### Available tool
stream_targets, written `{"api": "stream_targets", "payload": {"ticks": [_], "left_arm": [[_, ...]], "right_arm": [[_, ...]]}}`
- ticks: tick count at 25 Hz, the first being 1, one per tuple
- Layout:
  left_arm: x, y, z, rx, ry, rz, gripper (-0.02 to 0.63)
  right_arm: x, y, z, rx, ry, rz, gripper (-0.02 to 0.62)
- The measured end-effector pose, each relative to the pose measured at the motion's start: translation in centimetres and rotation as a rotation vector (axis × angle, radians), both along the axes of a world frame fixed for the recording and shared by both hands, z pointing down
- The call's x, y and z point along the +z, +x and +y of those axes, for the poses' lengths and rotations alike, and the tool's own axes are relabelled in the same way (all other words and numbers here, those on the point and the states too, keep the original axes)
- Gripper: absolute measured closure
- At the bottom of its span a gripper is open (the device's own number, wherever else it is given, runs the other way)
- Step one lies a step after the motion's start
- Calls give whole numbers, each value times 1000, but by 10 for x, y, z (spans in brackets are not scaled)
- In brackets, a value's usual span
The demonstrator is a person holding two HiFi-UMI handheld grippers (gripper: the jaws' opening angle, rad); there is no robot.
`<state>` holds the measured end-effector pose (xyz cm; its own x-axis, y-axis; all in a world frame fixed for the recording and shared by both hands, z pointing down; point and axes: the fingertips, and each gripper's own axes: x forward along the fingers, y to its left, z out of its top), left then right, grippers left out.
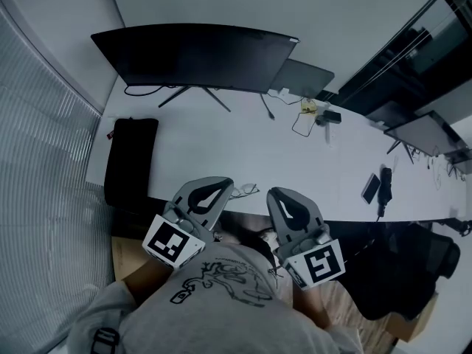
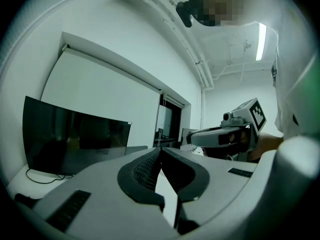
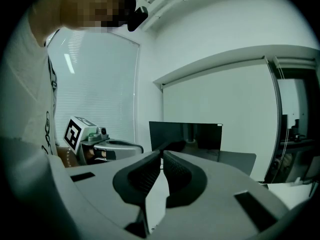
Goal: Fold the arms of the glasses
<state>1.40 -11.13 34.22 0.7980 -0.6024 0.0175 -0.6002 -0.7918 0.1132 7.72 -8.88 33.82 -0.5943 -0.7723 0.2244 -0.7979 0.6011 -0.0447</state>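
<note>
Evidently no fold under way: glasses (image 1: 245, 190) lie at the table's (image 1: 221, 146) near edge, arms too small to judge folded or not, with left gripper (image 2: 160, 151) and right gripper (image 3: 161, 155) off that edge, jaws together, empty.

A wide curved black monitor (image 1: 195, 57) stands at the far edge of the white bench (image 1: 221, 146), with a black cable (image 1: 140, 91) trailing under its left end. A grey laptop (image 1: 306, 77) sits just to the monitor's right. A black bag (image 1: 131, 161) lies nearer, off the monitor's left end, and a dark phone (image 1: 371, 189) lies well to the monitor's right.
</note>
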Motion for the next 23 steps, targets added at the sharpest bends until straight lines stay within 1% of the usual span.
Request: {"api": "stream_targets", "payload": {"ticks": [3, 6, 8, 13, 17, 19, 23], "left_arm": [[2, -1, 1, -6, -25, -11, 584], [-4, 0, 0, -3, -8, 3, 584], [-2, 0, 2, -2, -26, -10, 584], [1, -2, 2, -2, -35, -18, 584], [13, -4, 4, 2, -94, -42, 584], [12, -5, 4, 7, -86, -37, 584], [16, -8, 8, 1, -115, -53, 584]], "right_arm": [[-1, -1, 1, -1, -1, 2, 571], [-3, -1, 1, -4, 3, 12, 571], [-4, -1, 1, 0, 6, 12, 571], [-4, -1, 1, -1, 7, 15, 571], [-4, -2, 0, 4, 5, 11, 571], [-3, -2, 0, 8, 2, 10, 571], [-2, -3, 3, 10, 1, 12, 571]]}}
